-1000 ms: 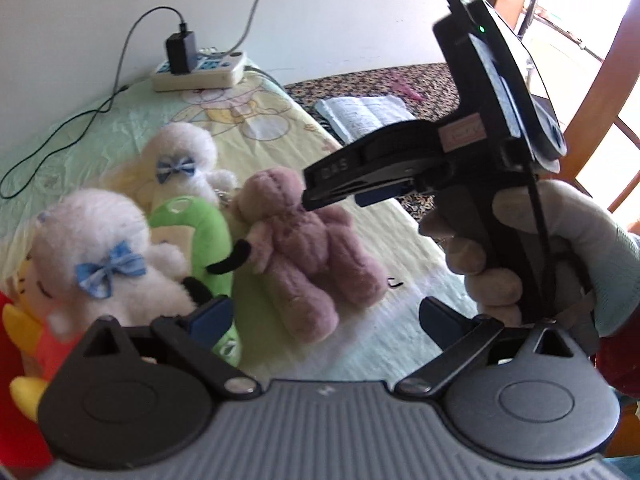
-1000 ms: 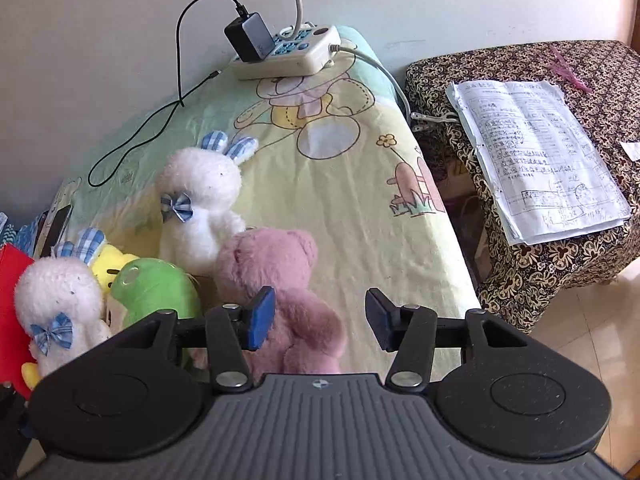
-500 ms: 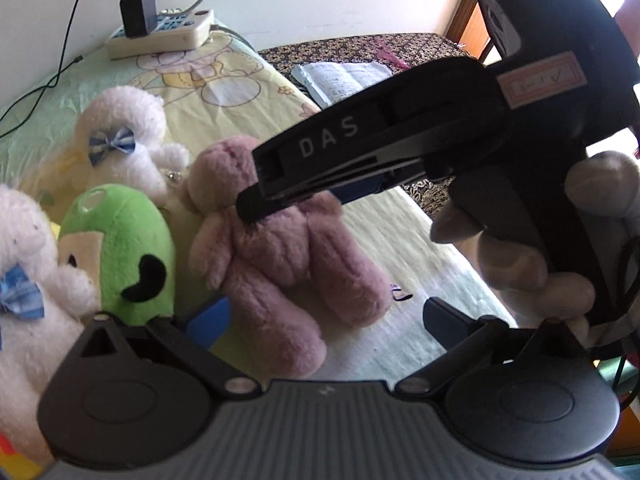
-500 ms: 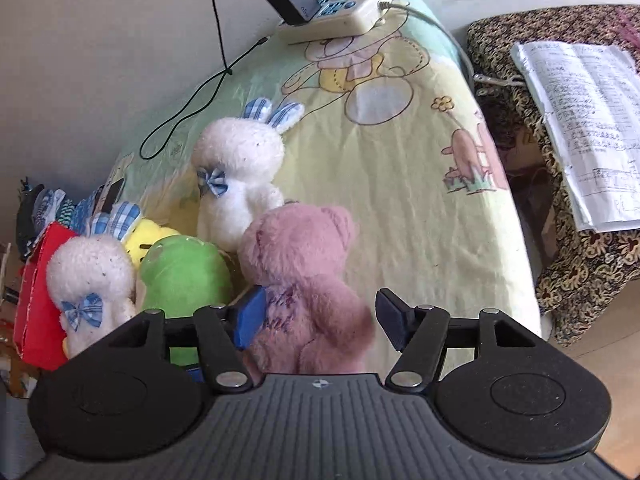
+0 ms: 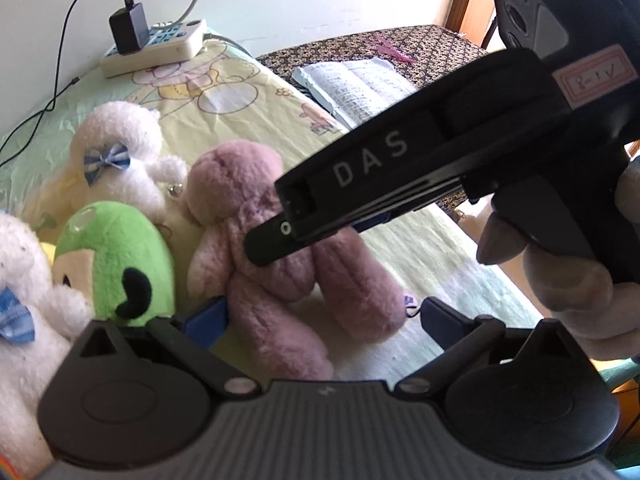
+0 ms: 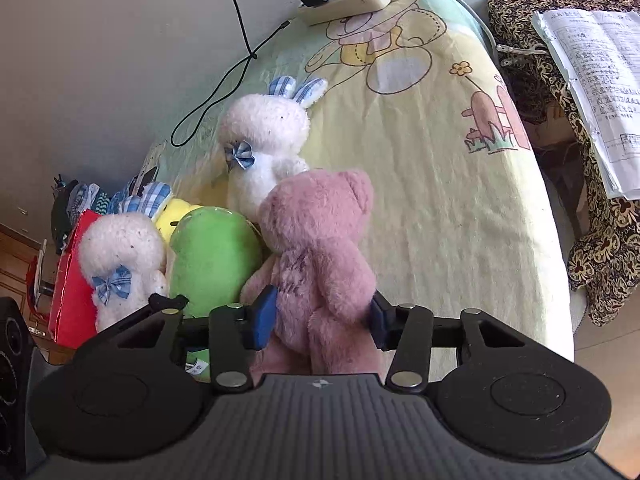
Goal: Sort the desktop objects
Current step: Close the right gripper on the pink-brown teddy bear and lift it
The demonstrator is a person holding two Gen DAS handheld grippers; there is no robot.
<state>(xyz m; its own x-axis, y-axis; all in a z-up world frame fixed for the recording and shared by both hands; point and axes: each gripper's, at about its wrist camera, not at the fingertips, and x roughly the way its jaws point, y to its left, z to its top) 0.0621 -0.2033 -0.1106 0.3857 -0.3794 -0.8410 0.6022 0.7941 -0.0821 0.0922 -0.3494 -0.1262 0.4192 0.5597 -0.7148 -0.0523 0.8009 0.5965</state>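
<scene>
The right gripper (image 6: 318,320) stands low in the centre of the right wrist view with its jaws closing on the pink bear (image 6: 320,256): the bear's lower body sits between the blue pads, which appear to touch its fur on both sides, evidently so that it can be lifted clear of the green plush (image 6: 214,256) pressed against its left flank. The left gripper (image 5: 322,320), jaws apart and holding nothing, waits at the bottom centre of its own view with the bear's legs between its fingers. The remaining toys, including the white rabbit (image 6: 266,148) at centre left, crowd the cartoon-print cloth (image 6: 440,184), probably awaiting sorting.
</scene>
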